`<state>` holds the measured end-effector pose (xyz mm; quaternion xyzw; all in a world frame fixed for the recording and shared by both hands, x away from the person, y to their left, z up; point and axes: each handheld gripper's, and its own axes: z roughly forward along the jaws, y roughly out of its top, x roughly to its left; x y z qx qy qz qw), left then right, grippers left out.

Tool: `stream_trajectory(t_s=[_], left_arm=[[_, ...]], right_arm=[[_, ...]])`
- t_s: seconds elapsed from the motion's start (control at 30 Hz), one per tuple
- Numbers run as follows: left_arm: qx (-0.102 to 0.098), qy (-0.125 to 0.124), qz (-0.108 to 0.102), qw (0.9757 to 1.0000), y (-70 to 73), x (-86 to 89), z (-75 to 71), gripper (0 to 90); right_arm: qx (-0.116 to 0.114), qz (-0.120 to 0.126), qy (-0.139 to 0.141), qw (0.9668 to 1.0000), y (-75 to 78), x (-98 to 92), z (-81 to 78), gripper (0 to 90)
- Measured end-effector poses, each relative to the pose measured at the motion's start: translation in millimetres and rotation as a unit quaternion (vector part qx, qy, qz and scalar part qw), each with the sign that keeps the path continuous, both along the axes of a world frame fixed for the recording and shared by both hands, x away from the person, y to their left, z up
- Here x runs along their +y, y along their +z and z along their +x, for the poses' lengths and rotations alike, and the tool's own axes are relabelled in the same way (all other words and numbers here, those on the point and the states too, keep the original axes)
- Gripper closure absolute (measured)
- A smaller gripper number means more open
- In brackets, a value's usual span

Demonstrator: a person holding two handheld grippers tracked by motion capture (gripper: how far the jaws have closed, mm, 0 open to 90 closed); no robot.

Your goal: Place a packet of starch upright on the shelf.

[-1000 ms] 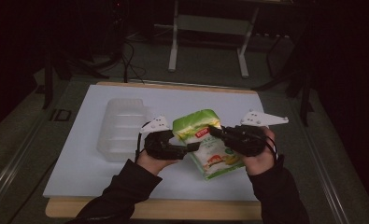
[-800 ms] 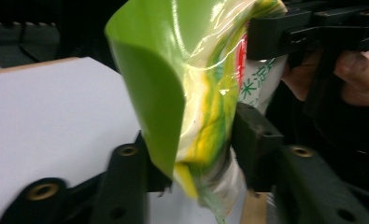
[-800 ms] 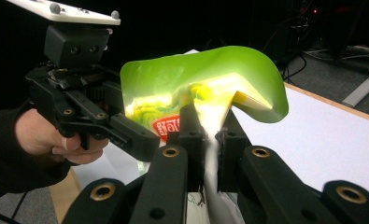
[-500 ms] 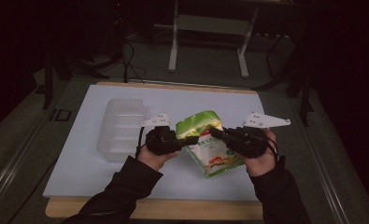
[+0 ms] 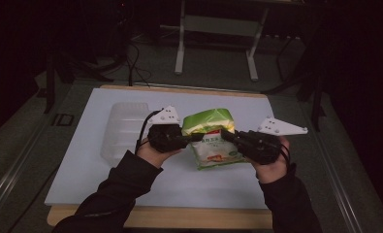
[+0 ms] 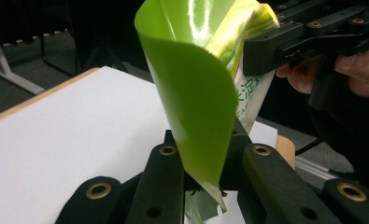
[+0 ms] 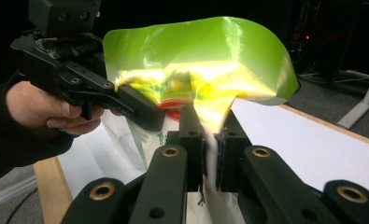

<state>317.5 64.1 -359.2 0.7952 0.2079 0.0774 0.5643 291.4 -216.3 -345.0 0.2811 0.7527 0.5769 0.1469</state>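
A snack bag [image 5: 211, 131] with a bright green top and a white printed body hangs between both grippers above the white board [image 5: 97, 174]. My left gripper [image 5: 197, 137] is shut on the bag's left edge. In the left gripper view the green film [image 6: 191, 84] is pinched between my left gripper [image 6: 205, 179]'s black jaws, and the right gripper [image 6: 261, 51] bites the far edge. My right gripper [image 5: 225, 135] is shut on the right edge. The right gripper view shows my right gripper [image 7: 210, 154] clamping the bag [image 7: 196, 65], with the left gripper [image 7: 145, 114] opposite.
A clear ribbed plastic container [image 5: 123, 131] lies on the board left of my left hand. The board rests on a wooden tabletop [image 5: 169, 218]. A metal stand [image 5: 215, 43] is on the dark floor beyond the table's far edge.
The left gripper has closed on the bag's left edge and risen. The bag's green top has lifted off the board and stands more upright. The right gripper has stayed where it was.
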Motion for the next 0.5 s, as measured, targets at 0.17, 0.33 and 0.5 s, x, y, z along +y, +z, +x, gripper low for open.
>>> stream_trajectory(t_s=[0.17,0.33,0.5], left_arm=[[-0.023,-0.002,0.026,0.9994,15.0,4.7,2.8,83.5],[-0.043,0.01,0.038,0.9983,30.3,19.8,8.6,83.6],[-0.087,0.007,0.04,0.9953,42.3,43.7,16.6,83.5]], right_arm=[[-0.011,0.024,-0.008,0.9996,2.4,-6.7,-1.3,63.2],[-0.028,0.053,-0.024,0.9979,7.3,-22.3,-4.1,42.4],[-0.021,0.066,-0.022,0.9974,-0.4,-34.8,-1.5,16.5]])
